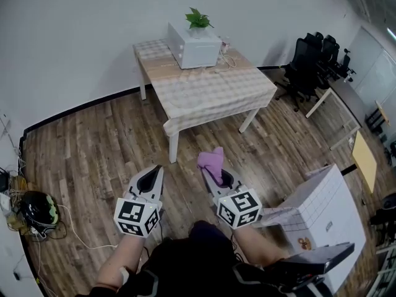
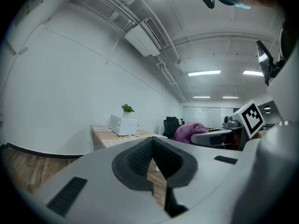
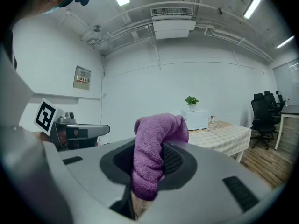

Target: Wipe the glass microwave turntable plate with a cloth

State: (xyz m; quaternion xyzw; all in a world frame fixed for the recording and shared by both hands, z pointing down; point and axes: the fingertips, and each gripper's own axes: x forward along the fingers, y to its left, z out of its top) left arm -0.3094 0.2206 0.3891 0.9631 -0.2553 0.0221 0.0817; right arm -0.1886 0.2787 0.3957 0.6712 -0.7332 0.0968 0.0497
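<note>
**Currently at approach stage: cloth in hand, plate not in sight**

Step in hand: the person stands on the wooden floor (image 1: 93, 147), well apart from the table (image 1: 210, 94). Both grippers are held low in front of the body and point toward the table. No wiping is under way.

Right gripper (image 1: 216, 177): its jaws are closed on a purple cloth (image 1: 211, 159). The right gripper view shows the cloth pinched between the pads, with a folded hump standing above the jaws and a tail hanging below. The grasp looks secure.

Left gripper (image 1: 153, 173): its jaws are drawn together at the tips with nothing between them. Only a narrow slit lower down shows the floor through it.

Task's thing: the glass turntable plate shows in no view. A white microwave (image 1: 193, 47) stands at the far end of the table with a small potted plant (image 1: 198, 18) on top. In my judgement the plate is inside it, but this cannot be confirmed from here.

Assessment: the cloth pick-up appears complete, and everything involving the plate is not yet begun.

Next move calls for:
- closing the distance to the table;
- getting the microwave open, probably with the empty left gripper, whose jaws would first have to part;
- steadying the plate while the right gripper brings the cloth flat onto the glass.

Glass is slick and breakable, so any lift wants a firm, level hold.
</note>
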